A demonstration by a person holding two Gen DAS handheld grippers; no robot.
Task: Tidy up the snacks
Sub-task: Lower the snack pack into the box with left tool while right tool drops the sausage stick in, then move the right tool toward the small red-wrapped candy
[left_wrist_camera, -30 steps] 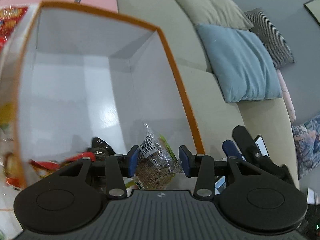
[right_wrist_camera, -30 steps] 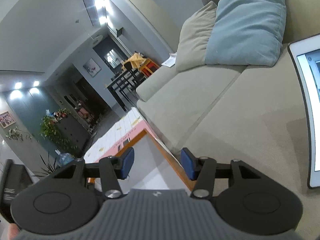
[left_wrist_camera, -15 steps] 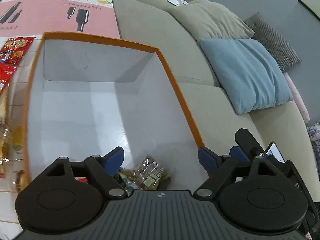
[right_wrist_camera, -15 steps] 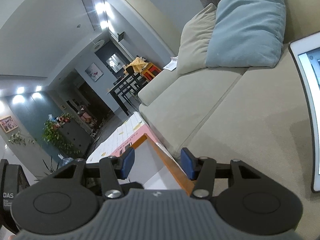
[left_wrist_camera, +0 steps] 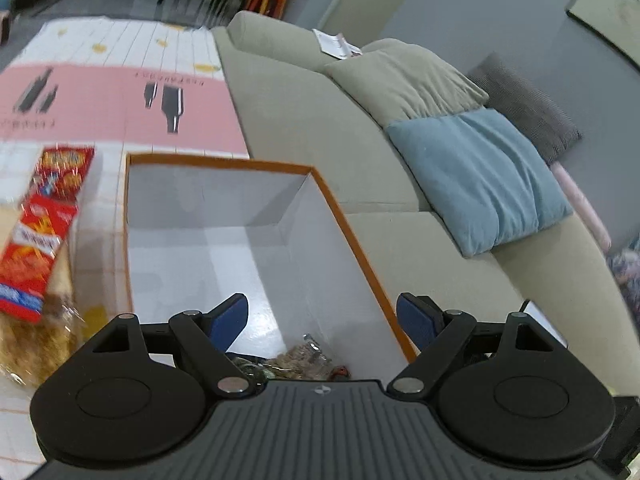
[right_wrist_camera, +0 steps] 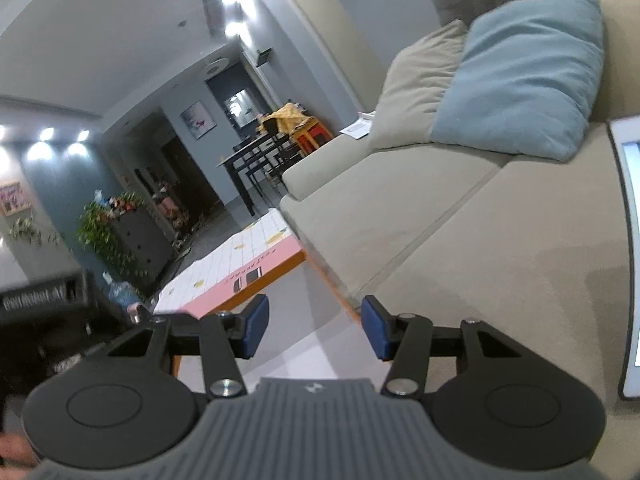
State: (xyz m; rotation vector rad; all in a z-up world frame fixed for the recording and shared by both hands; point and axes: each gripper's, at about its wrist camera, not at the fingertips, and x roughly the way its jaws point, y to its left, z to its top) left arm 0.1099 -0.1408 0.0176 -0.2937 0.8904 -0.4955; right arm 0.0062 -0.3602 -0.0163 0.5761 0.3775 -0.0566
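We are holding the left tool (left_wrist_camera: 322, 320) spread wide, empty, above the box (left_wrist_camera: 224, 248); the right tool (right_wrist_camera: 315, 330) is gaping, gripping nothing.

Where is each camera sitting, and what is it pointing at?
Left wrist view: it sits on the left tongs, looking down into the orange-edged box with snack packets at the bottom; red snack bags lie beside it. Only the open tongs show.
Right wrist view: it sits on the right tongs, looking over the box's edge towards the sofa and the room beyond. The tongs show, plus a blurry bit of hand at the bottom left.
Both views share: the box, the sofa, the blue cushion and the pink-and-white table cover.
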